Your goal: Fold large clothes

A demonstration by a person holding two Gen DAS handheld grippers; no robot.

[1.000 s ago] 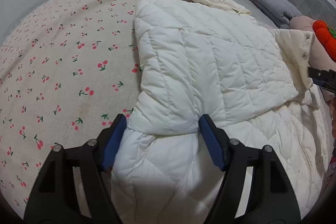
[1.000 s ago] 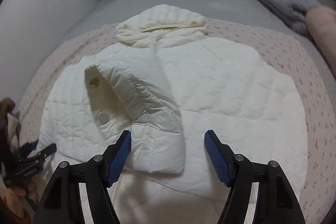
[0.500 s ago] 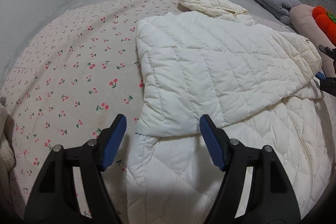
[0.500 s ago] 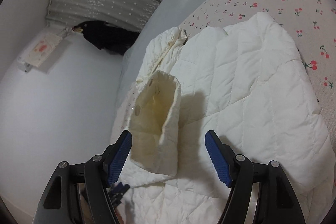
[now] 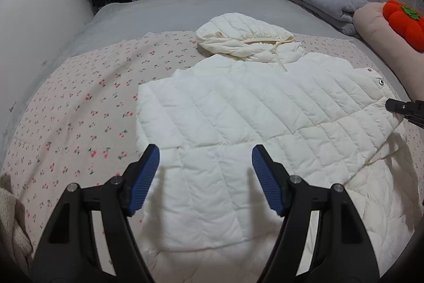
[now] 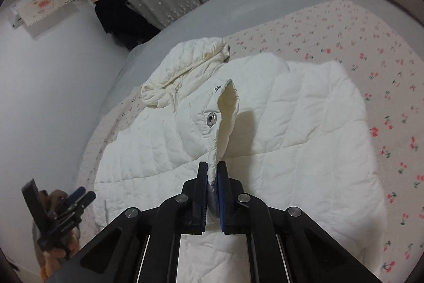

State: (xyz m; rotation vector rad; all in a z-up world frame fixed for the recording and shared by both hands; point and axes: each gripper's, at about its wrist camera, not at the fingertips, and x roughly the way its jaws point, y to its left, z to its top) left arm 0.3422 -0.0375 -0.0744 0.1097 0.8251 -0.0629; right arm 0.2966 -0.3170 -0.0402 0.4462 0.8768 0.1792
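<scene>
I'm clamping right gripper (image 6: 212, 171) jaws, just closed, on jacket (image 5: 238, 123) cuff; left gripper (image 5: 205, 163) jaws hanging apart, empty. Next: folding sleeve across.

— Any writing you can make out?
— Nothing legible. The white panel (image 6: 37, 5) on the wall carries small red marks, possibly characters, but they are too blurred to read.
— And the snap buttons (image 6: 211, 120) on the jacket (image 6: 278, 123)?
— No lettering shows.

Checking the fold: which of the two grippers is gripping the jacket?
The right gripper: its blue pads are clamped on the white jacket's snap-button edge. The left gripper hovers open above it.
</scene>
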